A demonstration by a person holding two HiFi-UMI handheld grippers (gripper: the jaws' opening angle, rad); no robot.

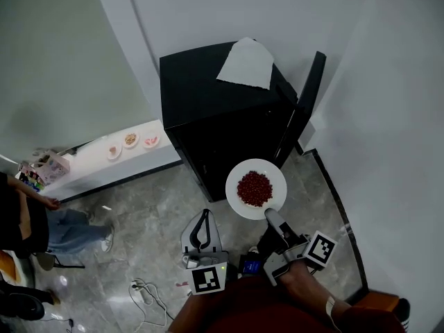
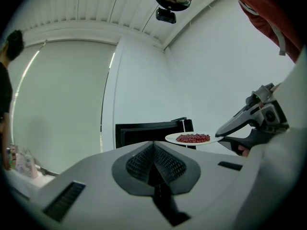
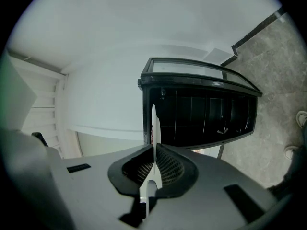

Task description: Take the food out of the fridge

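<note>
One claw, the right claw (image 1: 270, 214), pinches the plate (image 1: 239, 172) by its near rim. The red food (image 1: 254, 188) lies just ahead of its tips, with the fridge (image 1: 208, 96) beyond. Carry it level with a firm squeeze. The left claw (image 2: 154, 166) is pressed together and holds nothing.

No legible text, brand, number or sign on anything in view.

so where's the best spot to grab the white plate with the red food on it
The bare rim, coming in level from the side, one jaw above and one below. The plate is flat and shallow with the red food heaped in its middle, so only the edge is free. The right gripper grips the near rim just so.
</note>
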